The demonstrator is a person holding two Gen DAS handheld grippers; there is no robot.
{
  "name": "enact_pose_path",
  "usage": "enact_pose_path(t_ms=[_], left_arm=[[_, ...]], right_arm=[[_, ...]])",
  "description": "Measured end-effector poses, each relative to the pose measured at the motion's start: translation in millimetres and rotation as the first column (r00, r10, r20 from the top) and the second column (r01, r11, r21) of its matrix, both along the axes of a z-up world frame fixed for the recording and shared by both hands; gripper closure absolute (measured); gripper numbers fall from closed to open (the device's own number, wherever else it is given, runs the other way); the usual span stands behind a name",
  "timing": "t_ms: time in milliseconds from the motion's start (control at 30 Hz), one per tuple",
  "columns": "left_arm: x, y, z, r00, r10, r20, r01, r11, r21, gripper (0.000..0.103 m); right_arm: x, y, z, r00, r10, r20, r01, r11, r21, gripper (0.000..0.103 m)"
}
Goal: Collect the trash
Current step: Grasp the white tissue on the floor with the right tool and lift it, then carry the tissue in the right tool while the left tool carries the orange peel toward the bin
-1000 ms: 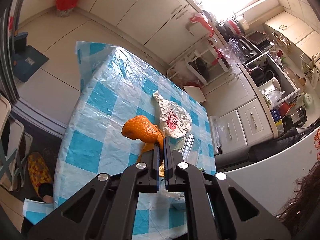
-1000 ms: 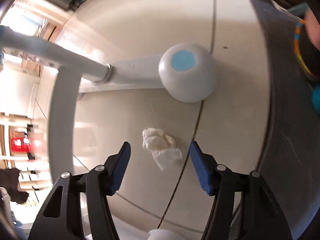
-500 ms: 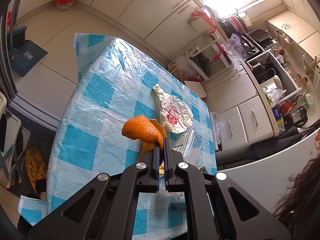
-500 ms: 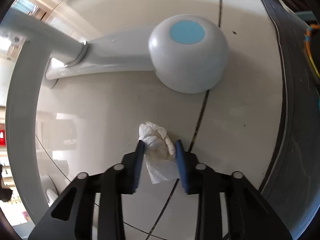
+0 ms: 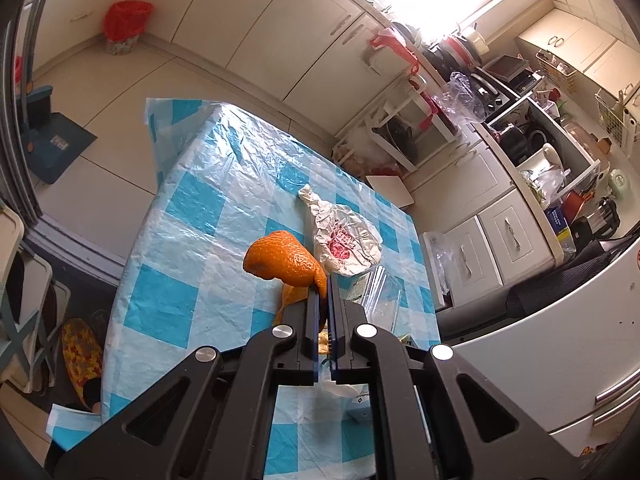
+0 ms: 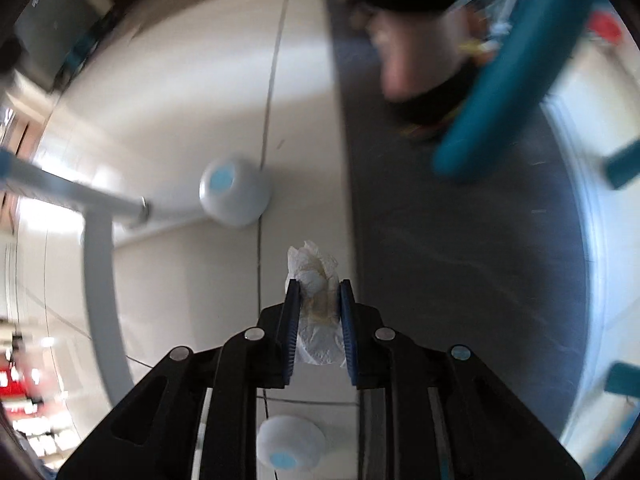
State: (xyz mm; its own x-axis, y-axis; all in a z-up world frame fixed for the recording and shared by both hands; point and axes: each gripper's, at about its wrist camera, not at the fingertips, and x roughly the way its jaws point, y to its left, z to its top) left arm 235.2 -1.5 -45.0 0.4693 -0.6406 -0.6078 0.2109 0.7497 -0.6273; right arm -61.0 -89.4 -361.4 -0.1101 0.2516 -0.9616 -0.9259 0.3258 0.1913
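- Left gripper point(image 5: 323, 300): jaws clenched on an orange peel point(image 5: 282, 258), which juts up and leftward from the fingertips, held above the table point(image 5: 188, 240)
- Right gripper point(image 6: 318, 300): jaws pressed against both sides of a crumpled tissue point(image 6: 316, 280); the tissue fills the gap and its top sticks out past the fingertips, over the floor point(image 6: 192, 272)
- On the checked tablecloth, just beyond the peel: a crumpled white bag point(image 5: 342, 238); to its right, near the left gripper, a clear wrapper point(image 5: 380, 300)
- Table edges: far corner toward the cabinets point(image 5: 256, 28), left edge dropping to the floor, where a slipper point(image 5: 82, 356) lies
- A red bin point(image 5: 124, 26) stands well apart, by the far cabinets
- Around the right gripper: a round grey foot point(image 6: 234, 190) on a tubular leg, left of the tissue; a dark mat point(image 6: 460, 260) to the right; a blurred teal frame point(image 6: 516, 76) above it; bare floor between foot and mat
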Motion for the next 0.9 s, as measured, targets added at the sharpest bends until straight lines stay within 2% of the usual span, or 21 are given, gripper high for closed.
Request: enact_pose_path(t_ms=[233,333,400,467,600,667,800,900], left_arm=[[-20,-12,13,0.995,-0.016,0.097,0.009,0.997,0.077,0.1],[-35,-17,21,0.99,-0.032,0.139,0.02,0.996,0.089,0.1],[-49,-19,26,0.987,-0.04,0.159,0.027,0.996,0.087,0.1],[-63,-21,27,0.986,-0.048,0.159,0.038,0.997,0.067,0.1],[-88,-28,27,0.988,-0.054,0.148,0.05,0.998,0.033,0.1],[-100,-34,31,0.986,-0.058,0.154,0.056,0.998,0.017,0.1],[-123,-59,44,0.978,-0.096,0.183,0.098,0.995,-0.002,0.1],[-134,-89,56,0.967,-0.143,0.212,0.147,0.989,-0.004,0.1]], right_arm=[[19,-45,135,0.975,-0.164,0.148,0.146,0.982,0.121,0.083],[20,-69,188,0.943,-0.265,0.2,0.232,0.957,0.175,0.083],[15,-84,217,0.907,-0.349,0.234,0.299,0.928,0.224,0.083],[15,-106,244,0.859,-0.446,0.25,0.374,0.881,0.289,0.083],[12,-149,297,0.72,-0.637,0.275,0.498,0.751,0.434,0.083],[11,-172,317,0.65,-0.707,0.278,0.536,0.686,0.492,0.082],[18,-228,350,0.515,-0.806,0.292,0.591,0.581,0.56,0.082],[30,-274,364,0.393,-0.888,0.238,0.647,0.451,0.615,0.082]])
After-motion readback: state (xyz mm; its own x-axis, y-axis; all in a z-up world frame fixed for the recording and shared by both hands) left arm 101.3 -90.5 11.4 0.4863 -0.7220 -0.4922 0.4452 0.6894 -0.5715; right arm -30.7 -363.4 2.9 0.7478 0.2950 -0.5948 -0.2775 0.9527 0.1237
